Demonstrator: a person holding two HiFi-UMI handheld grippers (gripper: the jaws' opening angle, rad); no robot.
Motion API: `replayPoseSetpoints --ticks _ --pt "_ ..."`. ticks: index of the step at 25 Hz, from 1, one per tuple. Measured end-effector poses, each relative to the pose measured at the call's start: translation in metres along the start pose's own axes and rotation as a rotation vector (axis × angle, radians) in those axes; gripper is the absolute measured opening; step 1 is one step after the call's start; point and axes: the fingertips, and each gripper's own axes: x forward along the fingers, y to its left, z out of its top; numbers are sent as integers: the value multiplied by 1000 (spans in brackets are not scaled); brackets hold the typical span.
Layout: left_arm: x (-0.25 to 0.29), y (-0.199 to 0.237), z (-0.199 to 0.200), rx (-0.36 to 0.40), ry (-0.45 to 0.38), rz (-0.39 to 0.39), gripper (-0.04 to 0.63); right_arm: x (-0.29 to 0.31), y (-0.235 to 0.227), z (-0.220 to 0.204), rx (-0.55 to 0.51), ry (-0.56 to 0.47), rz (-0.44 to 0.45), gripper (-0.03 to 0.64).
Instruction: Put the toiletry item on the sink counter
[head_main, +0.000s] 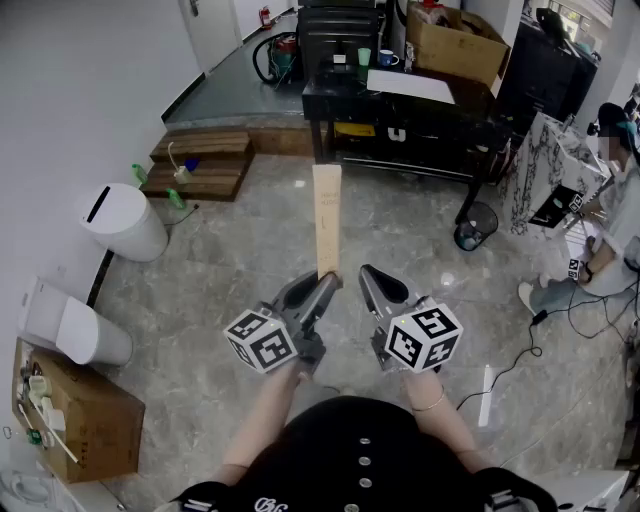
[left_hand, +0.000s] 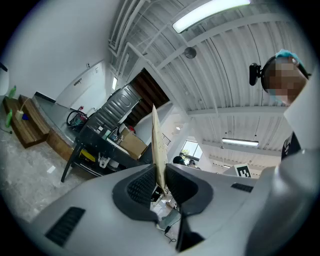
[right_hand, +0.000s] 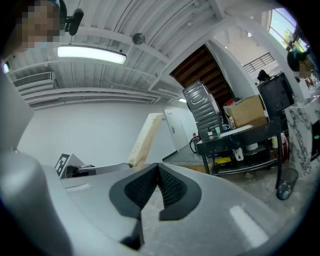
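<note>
Pinching left tongs (head_main: 327, 281) (left_hand: 160, 172): pressed onto the near end of a long, flat, pale box (head_main: 327, 220) (left_hand: 156, 142), one ribbed pad against each broad face.
Right tongs (head_main: 366, 273) (right_hand: 157, 171): pressed together, pad against pad, with nothing between them; they sit just beside the left pair, not touching the box.
Pale box: sticks out well past the left tips, up in the air over the floor and pointing toward the black tabletop; the right gripper view shows it (right_hand: 145, 140) rising at a slant off to that pair's left.
Floor (head_main: 230, 270): grey mottled stone beneath both tongs.
Black tabletop (head_main: 400, 112): well ahead of the box, carrying a green cup (head_main: 364, 57), a blue mug (head_main: 388, 58), a white sheet and a big cardboard carton (head_main: 455, 45).
Wire basket (head_main: 478, 222): on the floor by the tabletop's right leg.
Wooden steps (head_main: 200, 162): left of the tabletop, against the wall.
White bin (head_main: 120, 222): near the left wall, in front of the steps.
Person (head_main: 612, 225): at the far right edge, by some cables.
</note>
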Motion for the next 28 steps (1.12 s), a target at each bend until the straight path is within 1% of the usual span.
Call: replayPoseSetpoints --ticks 5,11,16,20,24,28 --pt "1 4 4 8 -9 10 67 6 -1 4 -27 -4 0 2" --pt "6 -1 5 4 -1 -20 69 7 4 4 -37 -3 3 2" --pt "6 -2 7 8 -4 -21 67 7 3 11 0 -49 20 3" --pt "6 -3 7 15 -3 -23 67 7 2 10 -1 -49 31 3" --pt "14 -4 7 18 4 -9 68 6 -10 8 -30 -12 -3 2" --pt "22 1 14 29 12 -24 67 14 -22 14 -43 -6 -23 3"
